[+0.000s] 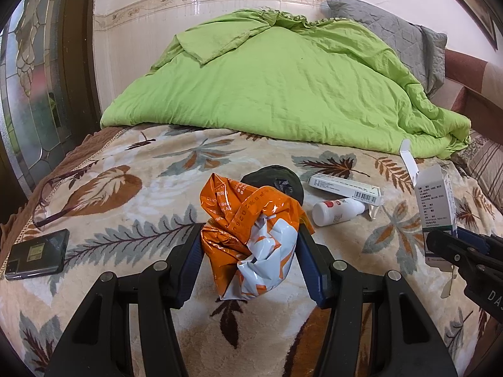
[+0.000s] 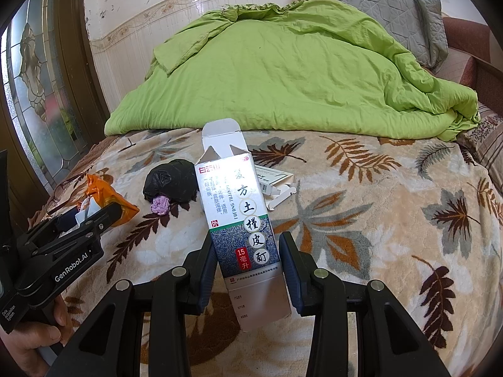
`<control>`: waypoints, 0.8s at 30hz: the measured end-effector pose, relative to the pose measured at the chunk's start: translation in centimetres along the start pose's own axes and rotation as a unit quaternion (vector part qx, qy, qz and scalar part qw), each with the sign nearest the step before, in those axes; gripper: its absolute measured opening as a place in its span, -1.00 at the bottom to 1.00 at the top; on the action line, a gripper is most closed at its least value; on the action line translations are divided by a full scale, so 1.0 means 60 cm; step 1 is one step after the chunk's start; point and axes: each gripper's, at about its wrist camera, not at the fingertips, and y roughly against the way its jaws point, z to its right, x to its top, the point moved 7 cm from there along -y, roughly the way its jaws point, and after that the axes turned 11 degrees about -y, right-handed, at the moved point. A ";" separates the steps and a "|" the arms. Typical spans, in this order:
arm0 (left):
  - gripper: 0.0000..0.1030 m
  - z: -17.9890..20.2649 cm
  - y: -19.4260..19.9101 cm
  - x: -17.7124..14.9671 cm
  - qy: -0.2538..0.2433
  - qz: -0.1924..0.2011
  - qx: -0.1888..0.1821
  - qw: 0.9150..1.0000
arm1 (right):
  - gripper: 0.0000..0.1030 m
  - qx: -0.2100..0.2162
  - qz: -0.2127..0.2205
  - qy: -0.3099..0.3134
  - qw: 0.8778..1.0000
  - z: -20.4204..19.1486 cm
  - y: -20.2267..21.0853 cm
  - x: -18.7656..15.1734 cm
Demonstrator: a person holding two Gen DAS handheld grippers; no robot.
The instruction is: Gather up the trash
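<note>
Crumpled between the blue pads of the left hand-held gripper sits an orange and white plastic wrapper, pressed from both sides and lifted off the leaf-patterned blanket that covers the bed. Both pads touch the wrapper, so this hand-held gripper is clamped on it. The right hand-held gripper grips an opened medicine box upright, its top flap raised and its lower half between the pads.

Just beyond the wrapper a black bag lies bunched on the blanket, with a bit of pink tissue poking out in the right wrist view. Near it, to the right, lie a small white bottle on its side and a long white carton, touching or nearly so. Well to the left rest a dark phone and a pair of glasses. A green quilt is heaped further back.
</note>
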 end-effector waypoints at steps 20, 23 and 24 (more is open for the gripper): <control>0.08 0.294 0.199 -0.015 -0.112 0.044 -0.262 0.958 | -0.18 0.005 0.032 -0.142 0.989 0.167 0.254 -0.044; 0.08 0.378 0.255 -0.015 -0.143 0.048 -0.318 0.936 | -0.18 -0.030 0.052 -0.167 0.984 0.245 0.342 -0.065; 0.08 0.399 0.269 -0.016 -0.151 0.050 -0.330 0.931 | -0.18 -0.043 0.057 -0.174 0.982 0.269 0.369 -0.073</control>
